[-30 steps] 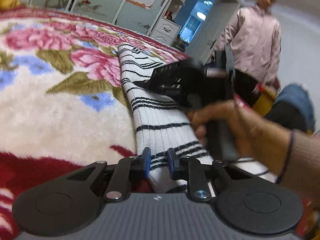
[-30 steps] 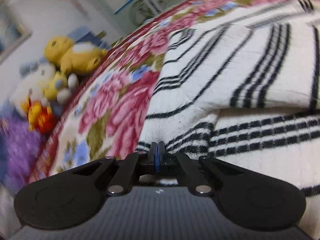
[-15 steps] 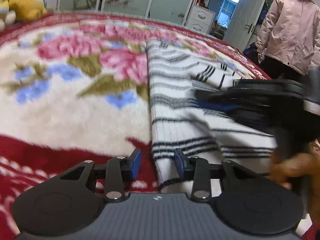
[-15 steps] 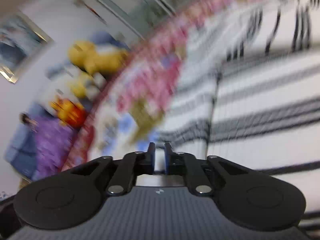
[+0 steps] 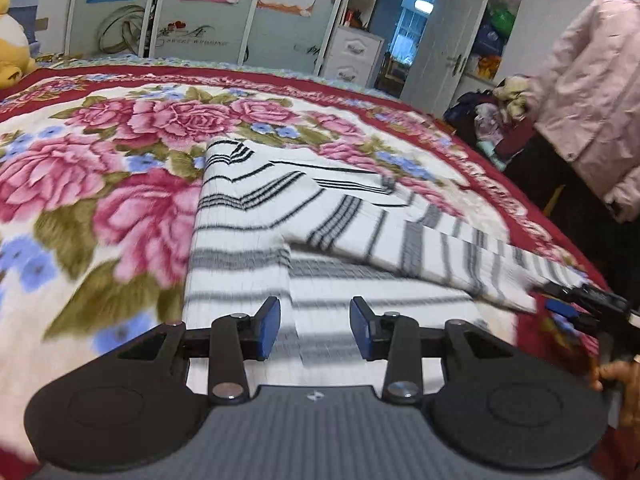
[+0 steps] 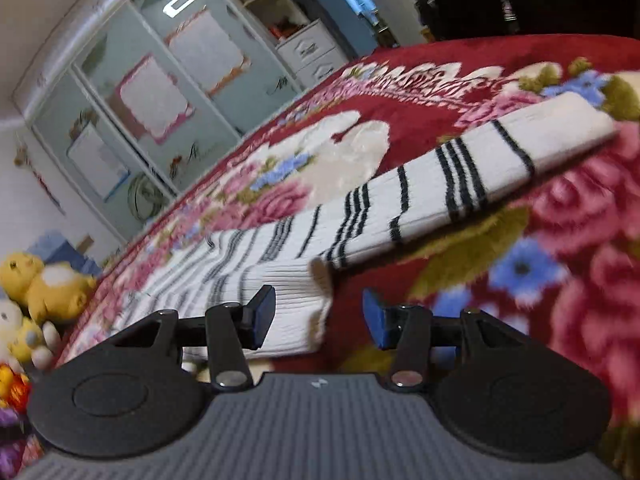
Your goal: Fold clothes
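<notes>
A striped sweater (image 5: 256,216) is spread on the blanket (image 5: 100,184), one side turned over the body, while its sleeve (image 6: 440,184) is left stretched out past the fold. The fold could be dragged askew if the hem is snagged by the left gripper (image 5: 314,328), whose empty jaws are parted over it. The right gripper (image 6: 318,318) is opening with a corner of knit loose between its jaws, so the sleeve may be missed.

A floral blanket (image 5: 120,208), yellow plush toys (image 6: 44,284), perhaps a wardrobe (image 5: 208,4) behind.
</notes>
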A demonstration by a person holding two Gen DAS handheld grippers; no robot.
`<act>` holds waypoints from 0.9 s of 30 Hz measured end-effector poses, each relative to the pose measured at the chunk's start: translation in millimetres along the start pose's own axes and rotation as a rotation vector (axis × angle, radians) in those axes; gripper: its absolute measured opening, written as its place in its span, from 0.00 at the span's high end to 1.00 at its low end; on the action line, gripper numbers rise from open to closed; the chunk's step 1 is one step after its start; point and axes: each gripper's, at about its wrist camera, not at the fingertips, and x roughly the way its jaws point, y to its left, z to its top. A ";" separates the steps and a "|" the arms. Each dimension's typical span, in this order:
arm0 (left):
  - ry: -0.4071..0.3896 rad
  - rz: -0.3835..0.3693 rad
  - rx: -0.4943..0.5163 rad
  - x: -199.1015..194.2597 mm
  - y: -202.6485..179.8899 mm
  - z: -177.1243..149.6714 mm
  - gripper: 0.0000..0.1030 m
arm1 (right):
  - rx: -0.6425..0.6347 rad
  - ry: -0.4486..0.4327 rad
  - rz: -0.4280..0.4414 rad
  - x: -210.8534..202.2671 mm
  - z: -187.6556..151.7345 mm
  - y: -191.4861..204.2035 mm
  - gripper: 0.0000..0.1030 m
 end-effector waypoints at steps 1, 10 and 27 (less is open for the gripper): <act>0.015 -0.004 -0.022 13.7 7.0 7.3 0.60 | -0.013 0.018 -0.004 8.5 1.1 -3.1 0.50; 0.056 -0.063 -0.339 94.6 65.3 33.3 0.66 | -0.103 0.055 0.061 39.0 -0.9 4.4 0.53; 0.122 -0.048 -0.351 132.4 80.7 44.9 0.97 | -0.293 -0.029 0.233 -12.9 23.0 102.2 0.93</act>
